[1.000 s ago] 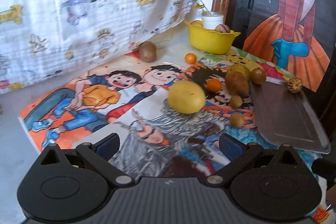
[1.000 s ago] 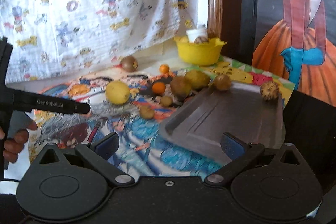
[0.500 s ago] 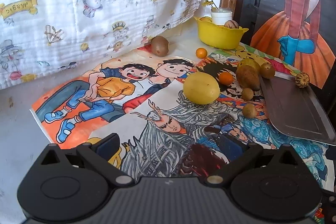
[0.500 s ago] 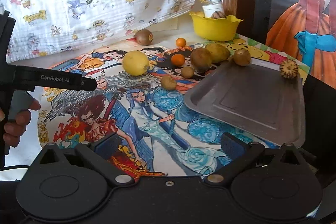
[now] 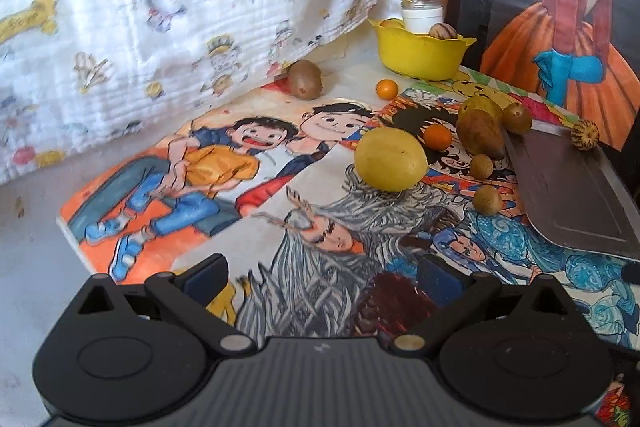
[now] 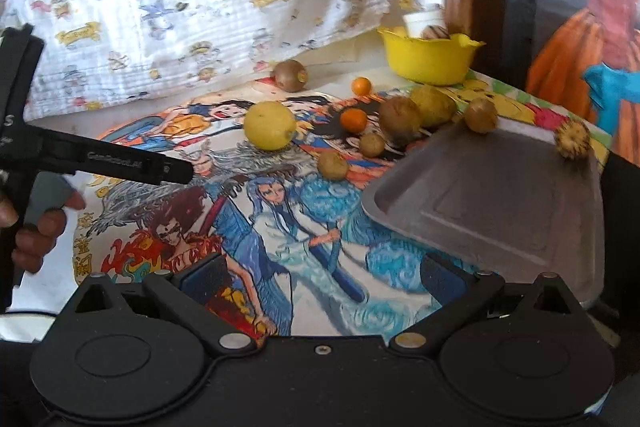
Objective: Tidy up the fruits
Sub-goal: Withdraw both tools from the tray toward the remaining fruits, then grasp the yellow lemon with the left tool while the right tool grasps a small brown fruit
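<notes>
Fruit lies loose on a cartoon-printed mat. A big yellow lemon [image 5: 390, 159] [image 6: 270, 125] sits mid-mat, with a small orange [image 5: 437, 137] [image 6: 354, 119], brown oval fruits [image 5: 479, 135] [image 6: 400, 119] and small round brown fruits [image 5: 487, 199] [image 6: 333, 165] beside it. A kiwi [image 5: 305, 79] [image 6: 291, 75] rests by the cloth. A grey metal tray [image 5: 576, 195] [image 6: 500, 211] lies at the right, a spiky fruit [image 6: 573, 139] at its far corner. My left gripper [image 5: 322, 277] and right gripper [image 6: 320, 275] both hang open and empty, short of the fruit.
A yellow bowl [image 5: 420, 53] [image 6: 430, 57] holding a white jar and a nut stands at the back. A printed cloth [image 5: 180, 7] hangs behind the mat. A hand [image 6: 36, 227] holds the left gripper's handle at the right wrist view's left edge.
Both grippers have pulled back and lifted slightly, then shifted a little; the fruit, tray and bowl have not moved. Both stay open.
</notes>
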`<action>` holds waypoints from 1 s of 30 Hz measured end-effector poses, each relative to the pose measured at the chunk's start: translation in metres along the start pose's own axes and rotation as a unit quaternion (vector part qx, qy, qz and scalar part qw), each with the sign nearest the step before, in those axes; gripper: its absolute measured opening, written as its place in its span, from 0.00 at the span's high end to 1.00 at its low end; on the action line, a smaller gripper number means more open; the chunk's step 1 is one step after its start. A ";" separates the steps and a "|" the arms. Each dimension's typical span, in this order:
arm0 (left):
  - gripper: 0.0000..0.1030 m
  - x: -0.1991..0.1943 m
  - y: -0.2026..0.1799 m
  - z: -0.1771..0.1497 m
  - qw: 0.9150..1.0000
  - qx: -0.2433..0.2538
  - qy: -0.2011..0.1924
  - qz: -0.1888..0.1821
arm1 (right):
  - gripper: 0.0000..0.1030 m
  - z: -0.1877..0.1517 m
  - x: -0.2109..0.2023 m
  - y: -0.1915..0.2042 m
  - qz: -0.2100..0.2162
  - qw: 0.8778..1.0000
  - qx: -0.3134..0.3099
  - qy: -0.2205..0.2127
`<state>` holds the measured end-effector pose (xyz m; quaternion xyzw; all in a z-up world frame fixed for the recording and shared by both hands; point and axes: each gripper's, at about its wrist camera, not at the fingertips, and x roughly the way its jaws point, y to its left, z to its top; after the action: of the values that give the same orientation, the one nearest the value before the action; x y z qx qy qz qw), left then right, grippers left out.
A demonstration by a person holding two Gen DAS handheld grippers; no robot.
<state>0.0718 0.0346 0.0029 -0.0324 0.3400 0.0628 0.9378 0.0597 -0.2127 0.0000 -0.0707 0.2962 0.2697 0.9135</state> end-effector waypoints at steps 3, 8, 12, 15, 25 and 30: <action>0.00 0.005 0.000 0.008 1.000 0.026 -0.003 0.003 | 0.00 0.012 0.002 -0.006 0.000 1.000 -0.025 -0.009; 0.00 0.019 0.000 0.022 0.999 0.048 -0.008 -0.009 | 0.00 0.025 0.016 -0.018 -0.003 0.999 -0.046 -0.017; 0.00 0.034 0.004 0.031 0.998 0.043 -0.004 -0.045 | 0.01 0.028 0.032 -0.023 -0.003 0.998 -0.064 -0.009; 0.00 0.044 0.005 0.039 0.997 0.046 -0.005 -0.065 | 0.01 0.033 0.043 -0.024 0.005 0.997 -0.082 -0.002; 0.00 0.078 -0.003 0.061 0.992 0.055 0.008 -0.114 | 0.09 0.056 0.085 -0.023 0.037 0.991 -0.126 0.020; 0.01 0.090 -0.006 0.063 0.991 0.051 0.013 -0.123 | 0.20 0.056 0.097 -0.024 0.045 0.988 -0.146 0.031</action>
<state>0.1809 0.0439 -0.0063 -0.0271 0.3482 -0.0704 0.9344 0.1665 -0.1731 -0.0107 -0.1987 0.2850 0.3487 0.8705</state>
